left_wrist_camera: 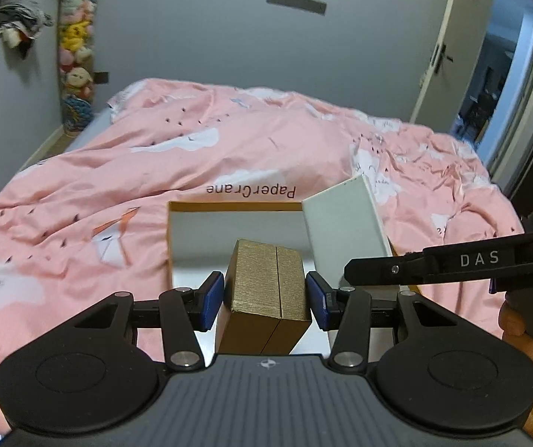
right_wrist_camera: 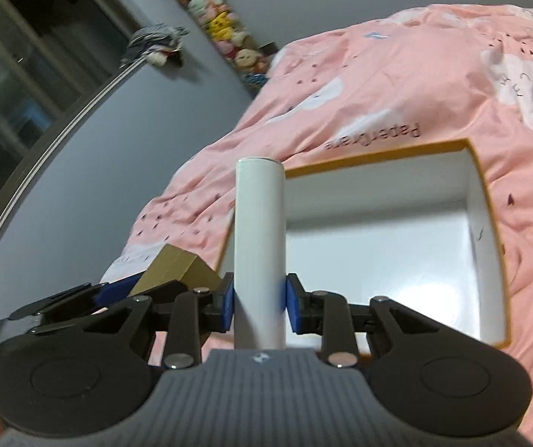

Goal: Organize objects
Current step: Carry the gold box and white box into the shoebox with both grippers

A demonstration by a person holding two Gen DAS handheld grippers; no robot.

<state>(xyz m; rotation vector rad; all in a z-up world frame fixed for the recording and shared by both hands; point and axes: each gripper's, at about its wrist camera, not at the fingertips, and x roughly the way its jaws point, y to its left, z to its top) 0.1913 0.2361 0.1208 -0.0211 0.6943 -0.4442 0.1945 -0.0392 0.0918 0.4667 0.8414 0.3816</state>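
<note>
My left gripper (left_wrist_camera: 266, 300) is shut on a gold ribbed box (left_wrist_camera: 266, 283), its blue pads pressing on both sides, and holds it over the near edge of an open carton (left_wrist_camera: 229, 206) with white walls and an orange rim. My right gripper (right_wrist_camera: 259, 303) is shut on a flat white box (right_wrist_camera: 259, 231) held on edge, above the carton (right_wrist_camera: 378, 158). In the left wrist view the white box (left_wrist_camera: 344, 223) leans over the carton's right side. The gold box (right_wrist_camera: 177, 268) shows at the left of the right wrist view.
The carton lies on a bed with a rumpled pink duvet (left_wrist_camera: 154, 171). A column of plush toys (left_wrist_camera: 76, 56) stands in the far corner. A door (left_wrist_camera: 453, 56) stands open at the right. A person's hand (left_wrist_camera: 527, 335) grips the right tool.
</note>
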